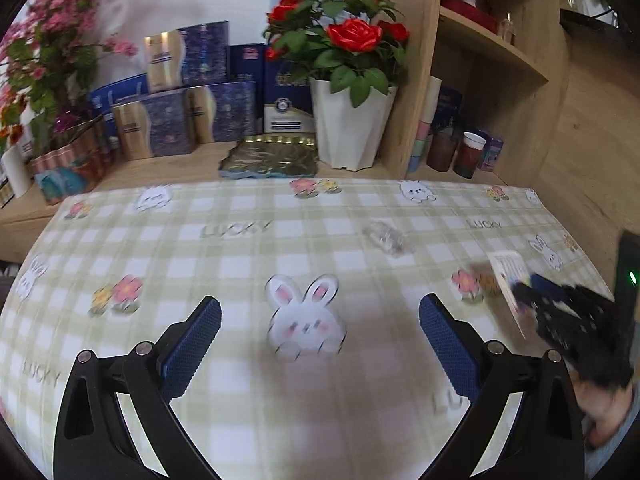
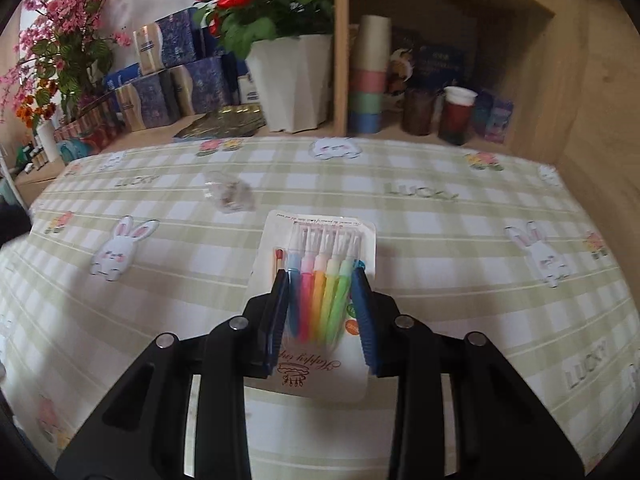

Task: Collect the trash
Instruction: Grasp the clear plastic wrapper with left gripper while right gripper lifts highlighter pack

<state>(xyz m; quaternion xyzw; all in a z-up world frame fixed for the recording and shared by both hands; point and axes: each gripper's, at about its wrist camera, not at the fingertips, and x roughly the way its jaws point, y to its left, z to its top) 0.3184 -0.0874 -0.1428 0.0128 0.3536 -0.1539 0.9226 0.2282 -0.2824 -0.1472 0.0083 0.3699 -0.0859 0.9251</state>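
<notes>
My right gripper [image 2: 322, 276] is shut on a white card pack of coloured pens [image 2: 320, 280], held above the checked tablecloth [image 2: 440, 260]. The same pack [image 1: 510, 280] and the right gripper [image 1: 536, 300] show blurred at the right edge of the left wrist view. A crumpled clear plastic wrapper [image 2: 226, 194] lies on the cloth, to the far left of the pack; it also shows in the left wrist view [image 1: 386, 236]. My left gripper [image 1: 320, 312] is open and empty above a rabbit print, well short of the wrapper.
A white pot of red roses [image 1: 348, 128], blue and gold boxes [image 1: 180, 120] and a foil-wrapped flat item [image 1: 272, 158] stand behind the table. A wooden shelf unit [image 2: 440, 80] holds stacked cups [image 2: 368, 76] and jars at the back right.
</notes>
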